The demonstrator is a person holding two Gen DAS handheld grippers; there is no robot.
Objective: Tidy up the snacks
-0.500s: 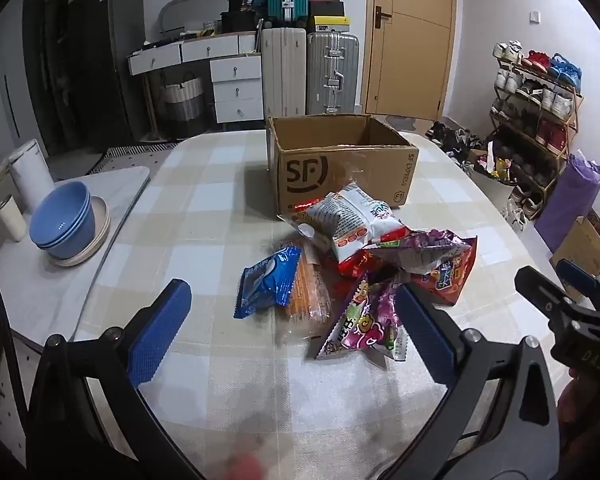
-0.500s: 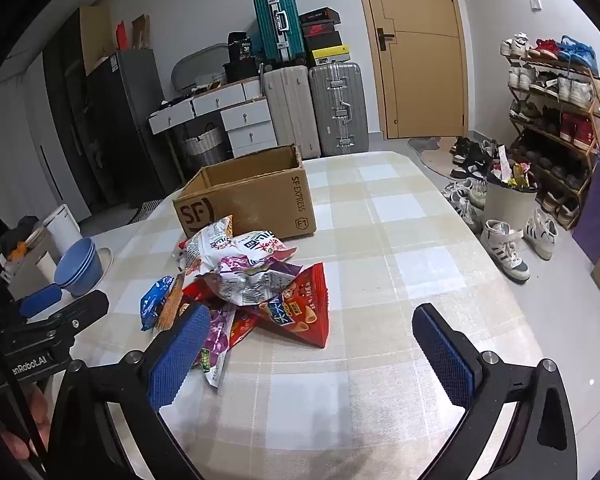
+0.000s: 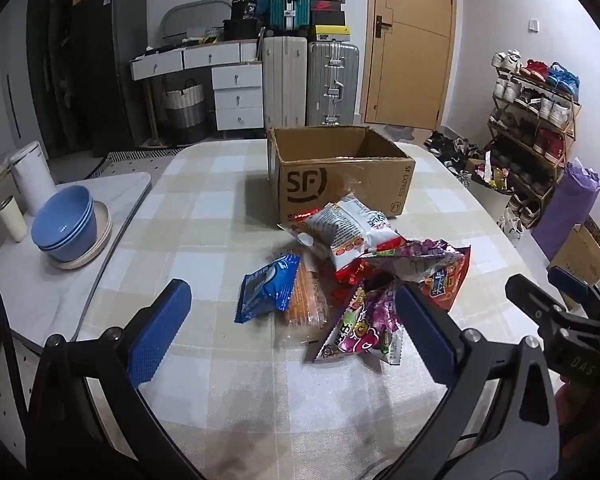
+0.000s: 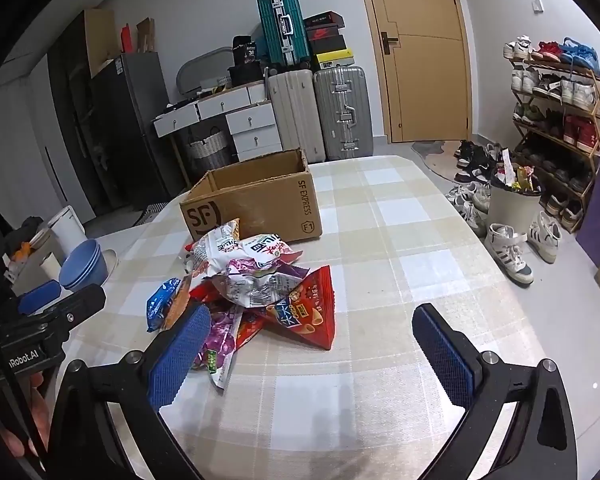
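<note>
Left wrist view: left gripper [image 3: 290, 334] w/ blue pads spread wide, grasping nothing, hovering above checked table [image 3: 204, 236]. Snack pile [image 3: 352, 280] lies ahead, just in front of open cardboard box [image 3: 340, 184] (interior looks empty). Blue packet [image 3: 266, 286] at pile's left edge, purple packet [image 3: 364, 330] nearest, beside right pad. Blue bowls [image 3: 66, 222] on side surface, far left.

Right wrist view: right gripper [image 4: 310, 354] also released, jaws wide, nothing btwn them. Pile sits ahead-left; red triangular packet [image 4: 312, 312] on its right side, white bag [image 4: 240, 250] on top near box.
</note>
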